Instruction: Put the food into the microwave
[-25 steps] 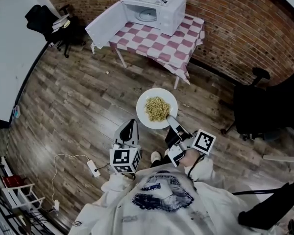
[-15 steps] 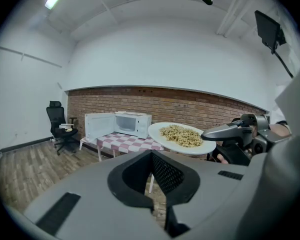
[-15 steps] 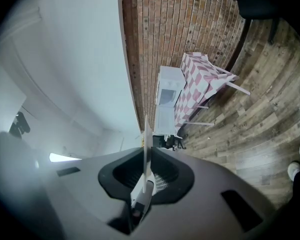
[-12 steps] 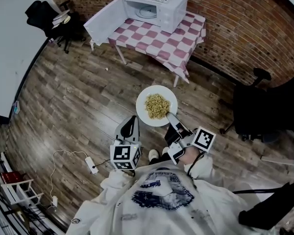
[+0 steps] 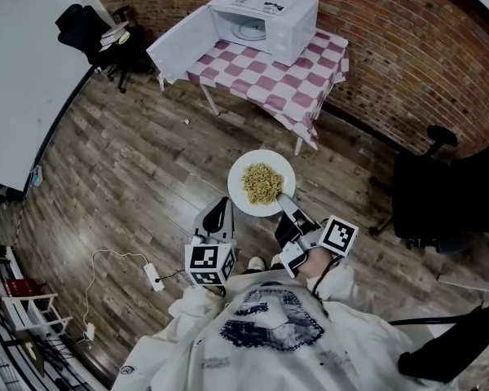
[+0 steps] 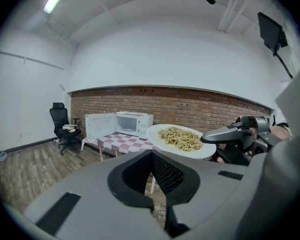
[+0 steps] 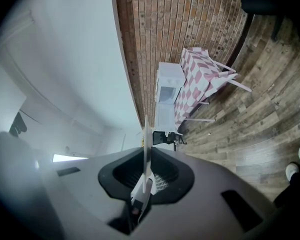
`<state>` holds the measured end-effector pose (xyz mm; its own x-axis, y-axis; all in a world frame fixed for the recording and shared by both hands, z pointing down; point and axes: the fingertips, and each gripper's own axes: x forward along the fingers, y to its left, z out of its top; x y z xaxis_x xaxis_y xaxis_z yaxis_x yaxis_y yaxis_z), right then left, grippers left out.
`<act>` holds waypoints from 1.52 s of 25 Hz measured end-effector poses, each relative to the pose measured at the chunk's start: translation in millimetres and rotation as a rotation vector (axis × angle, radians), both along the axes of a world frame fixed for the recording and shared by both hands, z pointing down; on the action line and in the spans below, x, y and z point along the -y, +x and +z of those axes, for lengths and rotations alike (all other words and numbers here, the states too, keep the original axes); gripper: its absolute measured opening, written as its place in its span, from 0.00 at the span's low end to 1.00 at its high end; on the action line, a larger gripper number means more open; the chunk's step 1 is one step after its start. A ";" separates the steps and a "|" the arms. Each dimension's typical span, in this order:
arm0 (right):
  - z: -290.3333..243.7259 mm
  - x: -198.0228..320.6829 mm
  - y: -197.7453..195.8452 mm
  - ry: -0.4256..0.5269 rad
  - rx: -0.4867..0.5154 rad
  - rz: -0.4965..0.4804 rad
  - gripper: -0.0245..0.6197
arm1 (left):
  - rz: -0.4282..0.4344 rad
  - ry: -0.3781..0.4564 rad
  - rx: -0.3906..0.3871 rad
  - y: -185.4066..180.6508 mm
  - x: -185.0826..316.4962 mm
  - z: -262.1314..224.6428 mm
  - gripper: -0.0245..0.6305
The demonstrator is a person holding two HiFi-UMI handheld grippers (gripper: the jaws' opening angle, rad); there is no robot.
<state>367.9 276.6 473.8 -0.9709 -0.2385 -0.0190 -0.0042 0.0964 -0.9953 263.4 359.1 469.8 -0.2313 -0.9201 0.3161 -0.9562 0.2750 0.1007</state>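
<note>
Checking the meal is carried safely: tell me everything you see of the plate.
The plate is round, white and smooth, with yellowish food heaped in its middle. It hangs roughly level above the wooden floor, short of the table, its near rim clamped by the right hand-held gripper. Nothing else touches it.

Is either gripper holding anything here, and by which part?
The right gripper grips the plate by its near rim, jaws clamped on the edge. The left gripper holds nothing, jaws together.
</note>
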 end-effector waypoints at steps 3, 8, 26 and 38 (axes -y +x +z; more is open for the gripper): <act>2.4 8.1 2.8 -0.006 0.001 -0.008 0.10 | -0.010 0.006 0.007 5.3 6.2 -0.3 0.05; 3.5 13.6 6.1 -0.012 0.003 -0.009 0.10 | -0.021 0.010 0.011 5.6 7.6 -2.4 0.05; 16.7 44.3 -41.5 0.001 -0.023 0.022 0.10 | 0.008 0.026 -0.019 -51.6 43.0 14.1 0.05; 5.0 79.9 -165.0 0.007 -0.008 0.048 0.10 | 0.041 0.038 -0.018 -179.8 82.0 4.5 0.05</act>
